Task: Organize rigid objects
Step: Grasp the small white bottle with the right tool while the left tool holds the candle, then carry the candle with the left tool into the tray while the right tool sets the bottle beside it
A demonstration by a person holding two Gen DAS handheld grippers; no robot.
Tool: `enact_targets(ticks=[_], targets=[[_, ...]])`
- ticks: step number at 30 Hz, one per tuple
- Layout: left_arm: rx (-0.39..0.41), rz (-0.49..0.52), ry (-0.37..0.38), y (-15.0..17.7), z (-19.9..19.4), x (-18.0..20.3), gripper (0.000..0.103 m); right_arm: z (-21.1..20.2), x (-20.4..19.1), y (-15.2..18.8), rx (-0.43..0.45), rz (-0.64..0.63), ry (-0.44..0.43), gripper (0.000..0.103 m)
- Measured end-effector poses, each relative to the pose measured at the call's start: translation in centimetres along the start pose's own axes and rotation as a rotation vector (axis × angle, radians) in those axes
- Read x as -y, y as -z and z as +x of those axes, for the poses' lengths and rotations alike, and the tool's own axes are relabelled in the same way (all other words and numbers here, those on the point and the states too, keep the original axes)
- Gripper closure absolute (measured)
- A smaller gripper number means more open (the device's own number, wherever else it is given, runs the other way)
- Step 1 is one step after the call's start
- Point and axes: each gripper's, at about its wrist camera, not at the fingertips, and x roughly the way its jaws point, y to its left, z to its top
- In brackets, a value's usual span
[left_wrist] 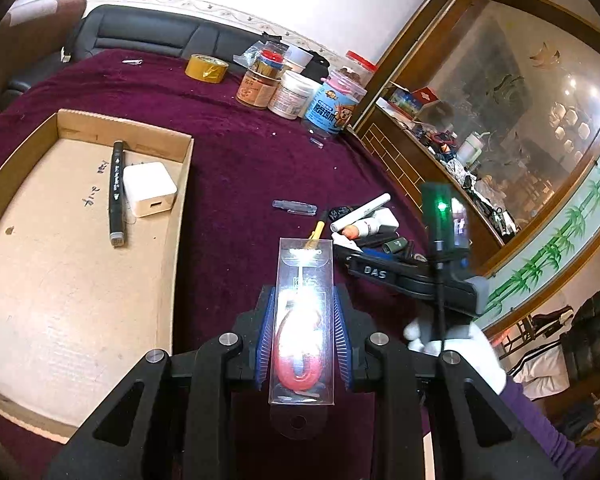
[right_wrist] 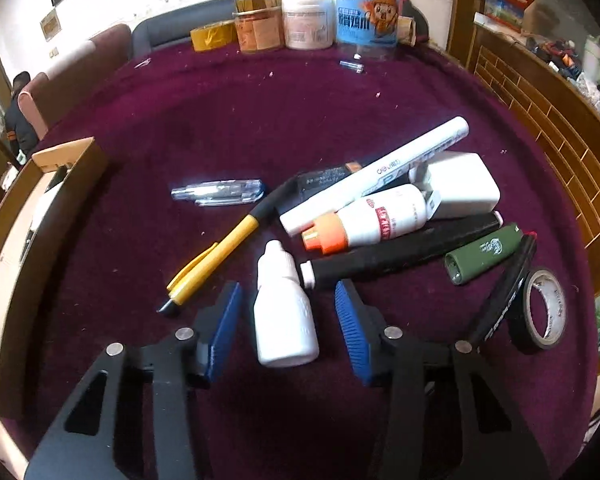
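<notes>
My left tool [left_wrist: 302, 336] grips a clear packet [left_wrist: 303, 320], perhaps holding something red; the box [left_wrist: 182, 184] lies left of frame. My right tool [right_wrist: 288, 312] gapes astride the white bottle [right_wrist: 285, 312], lengthwise between the fingers.

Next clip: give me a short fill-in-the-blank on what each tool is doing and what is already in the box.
1. The left tool is shut on a clear ____ with a red item inside.
2. The right tool is open around a white ____.
3. In the cardboard box, a black marker lies beside a white ____.
4. The yellow pen lies on the ____ cloth.

Missing words: packet; bottle; charger; purple
</notes>
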Motion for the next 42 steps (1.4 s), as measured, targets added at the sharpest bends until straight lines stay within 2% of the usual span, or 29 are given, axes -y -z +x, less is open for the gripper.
enact_targets(ticks=[3,5,9,11,13,19,26,37,42], targets=[[-0.002,-0.007,-0.002,0.1,-0.1,-0.2,0.079,-0.3,0.1,0.4,0.003,0.008,-0.007,0.058],[-0.007,-0.009,0.002,0.2,0.0,-0.1,0.079,-0.5,0.2,0.6,0.003,0.006,-0.006,0.065],[-0.022,0.000,0.006,0.6,0.5,0.5,0.079,-0.9,0.2,1.1,0.003,0.010,-0.020,0.070],[-0.029,0.015,-0.011,0.8,0.7,0.8,0.079,-1.1,0.1,1.3,0.006,0.005,-0.024,0.077],[-0.030,0.043,-0.044,1.0,0.9,1.4,0.079,-1.2,-0.2,1.3,0.013,-0.003,-0.026,0.079],[-0.029,0.101,-0.142,1.3,1.1,2.4,0.079,-2.5,-0.8,1.5,0.040,0.000,-0.063,0.080],[-0.037,0.123,-0.205,1.6,1.1,2.3,0.079,-4.5,-1.5,1.6,0.063,-0.003,-0.103,0.080],[-0.016,0.118,-0.202,1.7,-0.2,1.7,0.079,-7.0,-3.4,1.8,0.096,-0.020,-0.147,0.079],[0.021,0.074,-0.159,0.7,-2.4,0.5,0.079,-8.3,-5.3,1.2,0.110,-0.037,-0.191,0.079]])
